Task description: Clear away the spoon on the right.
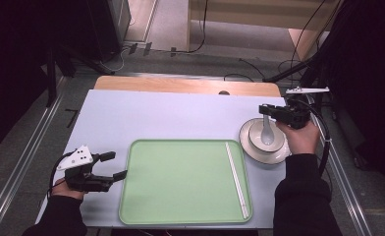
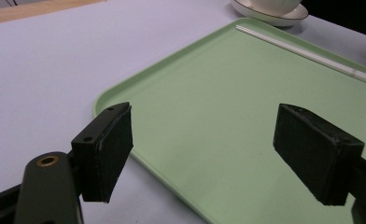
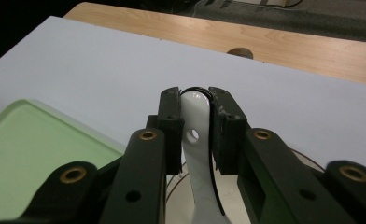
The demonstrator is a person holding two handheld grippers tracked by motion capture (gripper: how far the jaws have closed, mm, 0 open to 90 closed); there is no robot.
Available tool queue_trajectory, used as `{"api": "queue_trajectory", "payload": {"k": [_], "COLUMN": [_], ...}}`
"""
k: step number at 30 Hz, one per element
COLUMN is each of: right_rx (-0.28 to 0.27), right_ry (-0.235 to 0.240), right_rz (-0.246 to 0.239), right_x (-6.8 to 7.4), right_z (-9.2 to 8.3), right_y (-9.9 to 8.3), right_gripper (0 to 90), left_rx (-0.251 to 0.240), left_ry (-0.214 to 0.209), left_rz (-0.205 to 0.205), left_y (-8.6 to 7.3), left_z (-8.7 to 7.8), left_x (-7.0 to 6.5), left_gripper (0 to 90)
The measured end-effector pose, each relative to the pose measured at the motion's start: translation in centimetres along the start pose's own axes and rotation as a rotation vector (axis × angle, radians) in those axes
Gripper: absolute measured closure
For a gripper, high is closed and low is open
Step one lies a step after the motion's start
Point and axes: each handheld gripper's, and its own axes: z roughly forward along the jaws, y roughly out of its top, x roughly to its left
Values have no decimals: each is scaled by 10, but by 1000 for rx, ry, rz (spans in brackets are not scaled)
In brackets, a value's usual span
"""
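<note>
**Spoon gripped over bowl**

Pale tabletop (image 1: 146,113), left to right: the left gripper (image 1: 113,165) rests beside a green tray (image 1: 180,182), jaws wide and empty; at the right, the right gripper (image 1: 265,109) clamps a white spoon (image 1: 267,132) by its handle, its scoop in the bowl (image 1: 255,133) on a plate (image 1: 274,156).
</note>
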Motion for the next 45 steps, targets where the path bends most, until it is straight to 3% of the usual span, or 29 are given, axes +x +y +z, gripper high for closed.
{"api": "queue_trajectory", "payload": {"k": [8,15,20,36,45], "right_rx": [-10,-25,-21,23,42], "right_ry": [41,95,109,176,192], "right_rz": [-24,-23,-33,-80,-95], "right_x": [19,27,34,72,84], "right_z": [-5,-6,-6,0,5], "right_y": [6,5,4,-11,-18], "right_gripper": [780,784,786,810,859], "left_rx": [-4,-4,-5,-11,-11], "left_ry": [2,-2,-4,-5,-6], "left_rz": [-3,0,2,3,3], "left_y": [1,2,2,3,3], "left_z": [-1,0,1,1,1], "left_x": [1,1,1,1,1], "left_gripper": [200,200,200,200,199]}}
